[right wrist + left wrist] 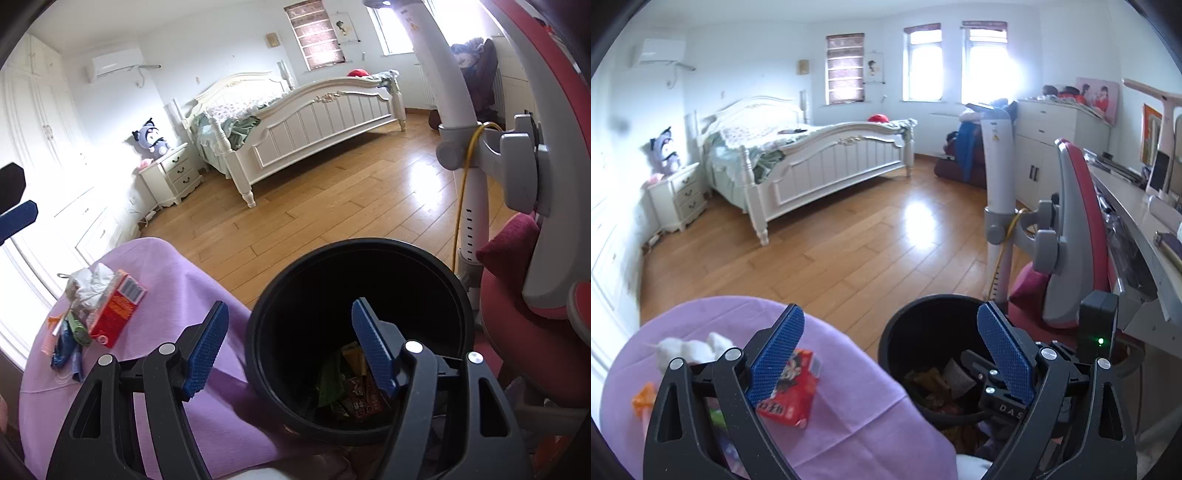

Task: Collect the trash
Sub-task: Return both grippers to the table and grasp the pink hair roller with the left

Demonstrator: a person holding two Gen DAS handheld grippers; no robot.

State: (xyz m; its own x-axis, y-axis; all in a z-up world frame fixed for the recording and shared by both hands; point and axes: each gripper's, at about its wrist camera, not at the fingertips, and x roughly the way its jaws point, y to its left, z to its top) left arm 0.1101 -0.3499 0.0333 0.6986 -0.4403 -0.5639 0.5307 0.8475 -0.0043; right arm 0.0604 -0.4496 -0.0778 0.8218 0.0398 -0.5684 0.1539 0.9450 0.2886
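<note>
Both the left gripper [890, 350] and right gripper [290, 345] stand wide open, holding nothing. The black bin [258, 332] contains wrappers; remaining trash, including a red carton [116, 314] bearing a barcode, lies on the purple cloth [177, 288] beside it. "DAS" is legible on the right gripper's body.

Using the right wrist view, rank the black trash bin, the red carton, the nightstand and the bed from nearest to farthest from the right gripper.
1. Black trash bin, directly under the right gripper.
2. Red carton, left on the purple cloth.
3. Nightstand, far left, by the wall.
4. Bed, across the floor; close to the nightstand's range.
</note>
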